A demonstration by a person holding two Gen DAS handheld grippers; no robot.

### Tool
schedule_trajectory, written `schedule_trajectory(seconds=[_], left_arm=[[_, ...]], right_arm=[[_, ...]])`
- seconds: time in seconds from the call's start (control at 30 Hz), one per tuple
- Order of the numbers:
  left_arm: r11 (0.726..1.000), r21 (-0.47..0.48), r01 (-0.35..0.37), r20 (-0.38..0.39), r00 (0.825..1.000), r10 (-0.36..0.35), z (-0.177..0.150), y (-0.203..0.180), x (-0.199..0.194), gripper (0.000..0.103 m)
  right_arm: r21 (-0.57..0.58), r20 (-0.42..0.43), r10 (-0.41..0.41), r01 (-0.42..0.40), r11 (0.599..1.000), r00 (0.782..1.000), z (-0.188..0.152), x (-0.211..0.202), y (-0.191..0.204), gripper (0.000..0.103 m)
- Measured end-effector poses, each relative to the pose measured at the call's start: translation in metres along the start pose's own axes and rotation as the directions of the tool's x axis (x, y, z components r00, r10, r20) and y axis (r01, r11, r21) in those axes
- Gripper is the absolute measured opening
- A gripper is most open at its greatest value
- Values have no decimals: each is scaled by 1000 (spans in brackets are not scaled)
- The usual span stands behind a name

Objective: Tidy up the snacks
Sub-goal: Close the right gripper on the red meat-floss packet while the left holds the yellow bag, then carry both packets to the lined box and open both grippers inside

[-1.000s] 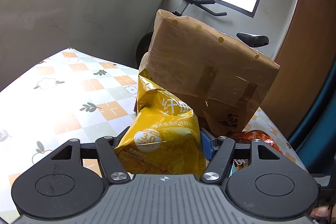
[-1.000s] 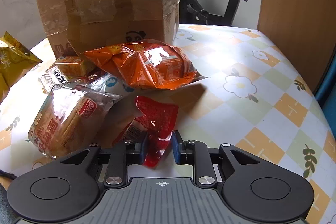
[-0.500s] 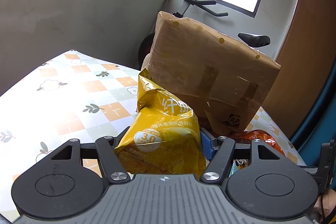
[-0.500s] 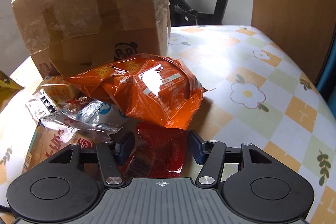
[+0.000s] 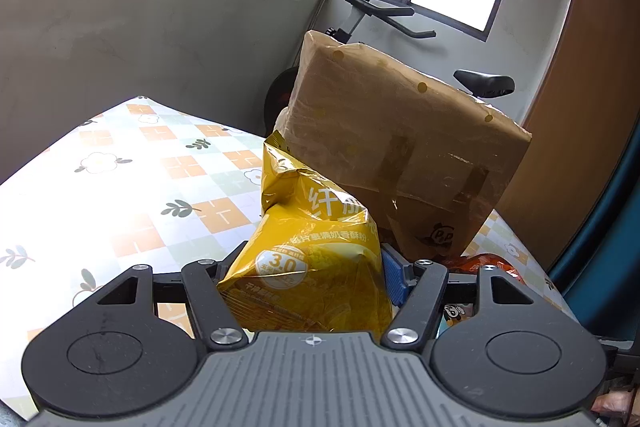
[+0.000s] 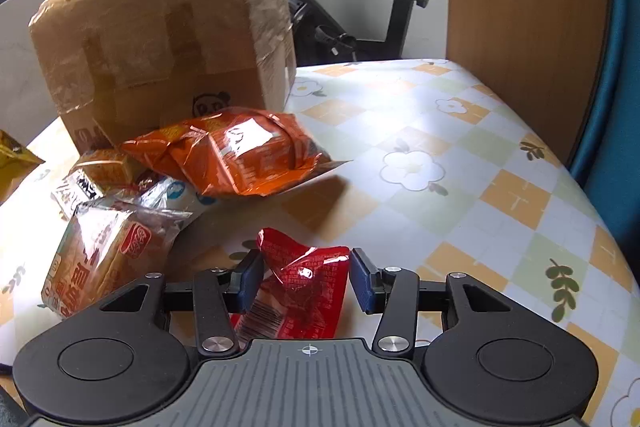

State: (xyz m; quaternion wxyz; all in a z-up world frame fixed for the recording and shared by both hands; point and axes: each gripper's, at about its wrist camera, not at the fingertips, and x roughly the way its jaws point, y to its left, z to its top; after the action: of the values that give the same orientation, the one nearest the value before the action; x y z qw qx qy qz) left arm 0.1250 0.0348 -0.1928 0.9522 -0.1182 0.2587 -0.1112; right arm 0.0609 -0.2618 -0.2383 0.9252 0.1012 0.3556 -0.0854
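Since a second ago, the right gripper (image 6: 306,281) has loosened off the red packet (image 6: 298,291), which now lies between closing jaws that don't visibly press it. At eleven o'clock, well beyond the packet, sits the orange bag (image 6: 236,151). Risk: slick film could slide out. The left gripper (image 5: 310,277) holds the yellow bag (image 5: 308,259), unmoved.

Yellow snack bag (image 5: 308,259) with white lettering; brown taped cardboard box (image 6: 160,43). Orange packet (image 6: 236,151), red packet (image 6: 304,283). White bench cloth (image 6: 460,187) checked in orange and pale green, with flowers and leaves.
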Motion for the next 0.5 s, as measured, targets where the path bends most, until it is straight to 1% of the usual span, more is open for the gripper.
schedule_trajectory(seconds=[0.23, 0.37, 0.5], left_arm=[[1000, 4, -4, 43, 999, 4, 6, 0, -12, 68], [1000, 6, -1, 50, 999, 1, 12, 1, -16, 68], [1000, 27, 11, 98, 995, -14, 26, -3, -23, 68]], right_arm=[[5, 76, -34, 34, 999, 997, 12, -20, -13, 43], [9, 109, -54, 53, 999, 993, 18, -30, -19, 43], [9, 143, -62, 61, 998, 988, 28, -41, -25, 43]])
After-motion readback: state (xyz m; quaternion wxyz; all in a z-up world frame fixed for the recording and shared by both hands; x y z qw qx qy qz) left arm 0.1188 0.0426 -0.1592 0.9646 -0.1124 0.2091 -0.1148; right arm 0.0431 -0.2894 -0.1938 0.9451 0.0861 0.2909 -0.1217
